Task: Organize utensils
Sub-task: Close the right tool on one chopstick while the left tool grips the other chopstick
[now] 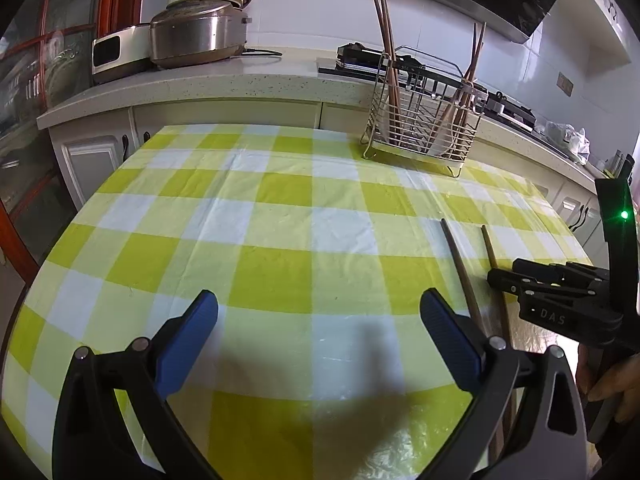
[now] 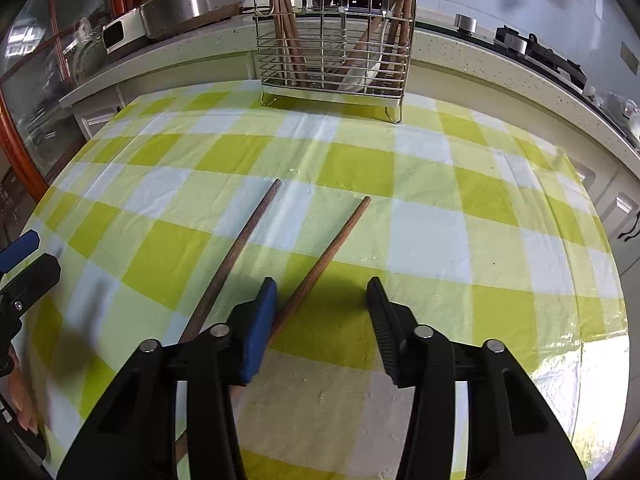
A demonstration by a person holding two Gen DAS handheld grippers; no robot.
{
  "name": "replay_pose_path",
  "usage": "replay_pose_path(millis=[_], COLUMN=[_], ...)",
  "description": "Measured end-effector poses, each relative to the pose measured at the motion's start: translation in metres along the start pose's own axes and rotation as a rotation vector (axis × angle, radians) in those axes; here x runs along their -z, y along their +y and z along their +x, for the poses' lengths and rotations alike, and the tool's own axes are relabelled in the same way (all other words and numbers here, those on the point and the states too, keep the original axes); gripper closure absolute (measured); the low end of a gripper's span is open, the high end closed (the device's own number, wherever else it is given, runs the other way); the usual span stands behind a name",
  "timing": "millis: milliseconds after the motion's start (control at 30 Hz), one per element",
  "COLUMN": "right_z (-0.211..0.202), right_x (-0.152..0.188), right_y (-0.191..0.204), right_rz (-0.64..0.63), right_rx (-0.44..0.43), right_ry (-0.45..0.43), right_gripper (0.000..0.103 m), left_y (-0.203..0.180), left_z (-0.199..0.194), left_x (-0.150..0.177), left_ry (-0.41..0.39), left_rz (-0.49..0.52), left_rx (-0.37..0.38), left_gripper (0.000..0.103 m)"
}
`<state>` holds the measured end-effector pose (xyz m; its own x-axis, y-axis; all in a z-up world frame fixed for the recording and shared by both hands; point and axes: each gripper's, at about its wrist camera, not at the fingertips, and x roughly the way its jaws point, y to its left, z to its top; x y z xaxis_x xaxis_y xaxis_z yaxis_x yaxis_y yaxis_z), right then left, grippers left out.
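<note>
**On the checked cloth, two chopsticks lie by the right tongs**

On the green-and-white checked tablecloth [image 2: 440, 216] two brown chopsticks lie loose, fanning apart toward the wire utensil rack [image 2: 334, 36] at the far edge. The right chopstick [image 2: 332, 244] runs under the right gripper [image 2: 322, 292], its shaft passing just inside the blue left finger [image 2: 260, 320] and touching or nearly touching it; the black right finger stands well clear, so the jaws are parted and nothing is pinched. The left chopstick [image 2: 240, 248] lies outside those jaws, on their left. The rack already holds more chopsticks and a pale spoon. The left gripper [image 1: 320, 312] hovers spread wide over bare cloth, holding nothing, with both chopsticks off to its right.
</note>
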<state>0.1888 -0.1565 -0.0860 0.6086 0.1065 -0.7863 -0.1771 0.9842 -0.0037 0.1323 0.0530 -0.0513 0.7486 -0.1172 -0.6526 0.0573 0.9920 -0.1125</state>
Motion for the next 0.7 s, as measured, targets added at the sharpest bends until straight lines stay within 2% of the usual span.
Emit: replay_pose_path(millis=[33, 100, 200, 300, 467, 633, 700], right_z=[0.000, -0.001, -0.001, -0.003, -0.005, -0.003, -0.005], right_x=[0.000, 0.000, 0.001, 0.003, 0.003, 0.003, 0.004], right_y=[0.003, 0.009, 0.013, 0.008, -0.008, -0.012, -0.015], right_rz=[-0.013, -0.035, -0.082, -0.115, -0.101, -0.107, -0.111], right_rx=[-0.002, -0.012, -0.031, -0.053, -0.064, -0.063, -0.064], right_ry=[-0.003, -0.006, -0.016, -0.018, 0.009, 0.010, 0.012], right_gripper=[0.070, 0.082, 0.088, 0.091, 0.090, 0.090, 0.094], left_y=[-0.001, -0.005, -0.011, -0.012, -0.024, -0.052, -0.065], left_z=[0.001, 0.002, 0.003, 0.004, 0.010, 0.027, 0.036], left_x=[0.000, 0.000, 0.000, 0.001, -0.003, -0.012, -0.017], left_ry=[0.004, 0.007, 0.017, 0.022, 0.041, 0.080, 0.108], left_rz=[0.001, 0.009, 0.028, 0.038, 0.059, 0.101, 0.111], left_rx=[0.006, 0.009, 0.002, -0.001, 0.011, 0.033, 0.049], left_gripper=[0.005, 0.005, 0.005, 0.005, 0.005, 0.005, 0.005])
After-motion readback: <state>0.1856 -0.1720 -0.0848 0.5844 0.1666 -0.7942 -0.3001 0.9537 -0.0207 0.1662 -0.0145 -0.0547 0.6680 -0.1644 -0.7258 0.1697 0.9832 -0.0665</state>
